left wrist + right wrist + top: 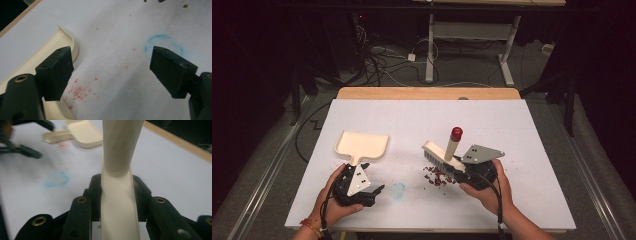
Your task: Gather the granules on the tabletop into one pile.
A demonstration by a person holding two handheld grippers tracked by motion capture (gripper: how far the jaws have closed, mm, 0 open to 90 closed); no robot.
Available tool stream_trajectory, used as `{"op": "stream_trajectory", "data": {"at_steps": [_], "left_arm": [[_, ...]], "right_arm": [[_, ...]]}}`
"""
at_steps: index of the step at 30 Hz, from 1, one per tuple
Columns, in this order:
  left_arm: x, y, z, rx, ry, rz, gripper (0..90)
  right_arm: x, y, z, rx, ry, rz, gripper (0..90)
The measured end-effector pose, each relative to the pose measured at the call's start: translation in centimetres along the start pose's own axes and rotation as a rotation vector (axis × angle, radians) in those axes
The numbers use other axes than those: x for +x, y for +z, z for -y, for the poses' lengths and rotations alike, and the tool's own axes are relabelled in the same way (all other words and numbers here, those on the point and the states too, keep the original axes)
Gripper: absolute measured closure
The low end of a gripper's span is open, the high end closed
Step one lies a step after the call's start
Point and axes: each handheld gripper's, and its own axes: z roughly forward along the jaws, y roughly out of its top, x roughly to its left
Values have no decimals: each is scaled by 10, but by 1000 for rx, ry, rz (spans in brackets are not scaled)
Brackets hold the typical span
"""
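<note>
A cream dustpan (pixel 362 144) lies flat on the white table, handle toward me. My left gripper (pixel 373 178) stands open just by that handle; in the left gripper view (pixel 112 53) its left jaw sits over the dustpan's edge (pixel 63 37), with nothing between the jaws. My right gripper (pixel 460 171) is shut on the cream back of a hand brush (pixel 438 153), whose red-capped handle (pixel 456 133) sticks up. The right gripper view shows both jaws pressed on the brush body (pixel 120 202). Red-brown crumbs (pixel 437 176) lie under the bristles.
A blue ring mark (pixel 398 190) is drawn on the table between my hands, also visible as a blue ring (pixel 163 45) beyond the left jaws. Fine red specks (pixel 78 90) lie beside the dustpan. The table's wooden far edge (pixel 427 93) borders a floor with cables.
</note>
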Motion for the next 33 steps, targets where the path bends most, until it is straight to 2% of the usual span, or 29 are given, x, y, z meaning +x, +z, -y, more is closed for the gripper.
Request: {"op": "stream_trajectory", "data": {"at_steps": [1,7,10,13,17,20,22,28,33], "left_arm": [[0,0,0,-4,-2,-1,183],[2,-1,1,-7,-4,-10,183],[5,-5,2,-16,-9,-23,183],[8,-8,3,-36,-34,-31,186],[8,-8,3,-35,-34,-30,186],[6,-6,2,-31,-28,-20,184],[5,-5,2,-23,-22,-15,185],[1,-1,1,-5,0,0,185],[0,0,1,0,4,5,185]], "right_arm": [[4,2,0,-4,12,-28,676],[27,15,2,28,10,-159,676],[35,23,5,47,9,-202,676],[39,34,10,71,18,-218,675],[36,40,12,74,3,-188,676],[29,39,15,68,7,-171,675],[23,38,17,71,3,-143,675],[2,38,22,73,57,-119,674],[-3,33,23,75,84,-58,674]]}}
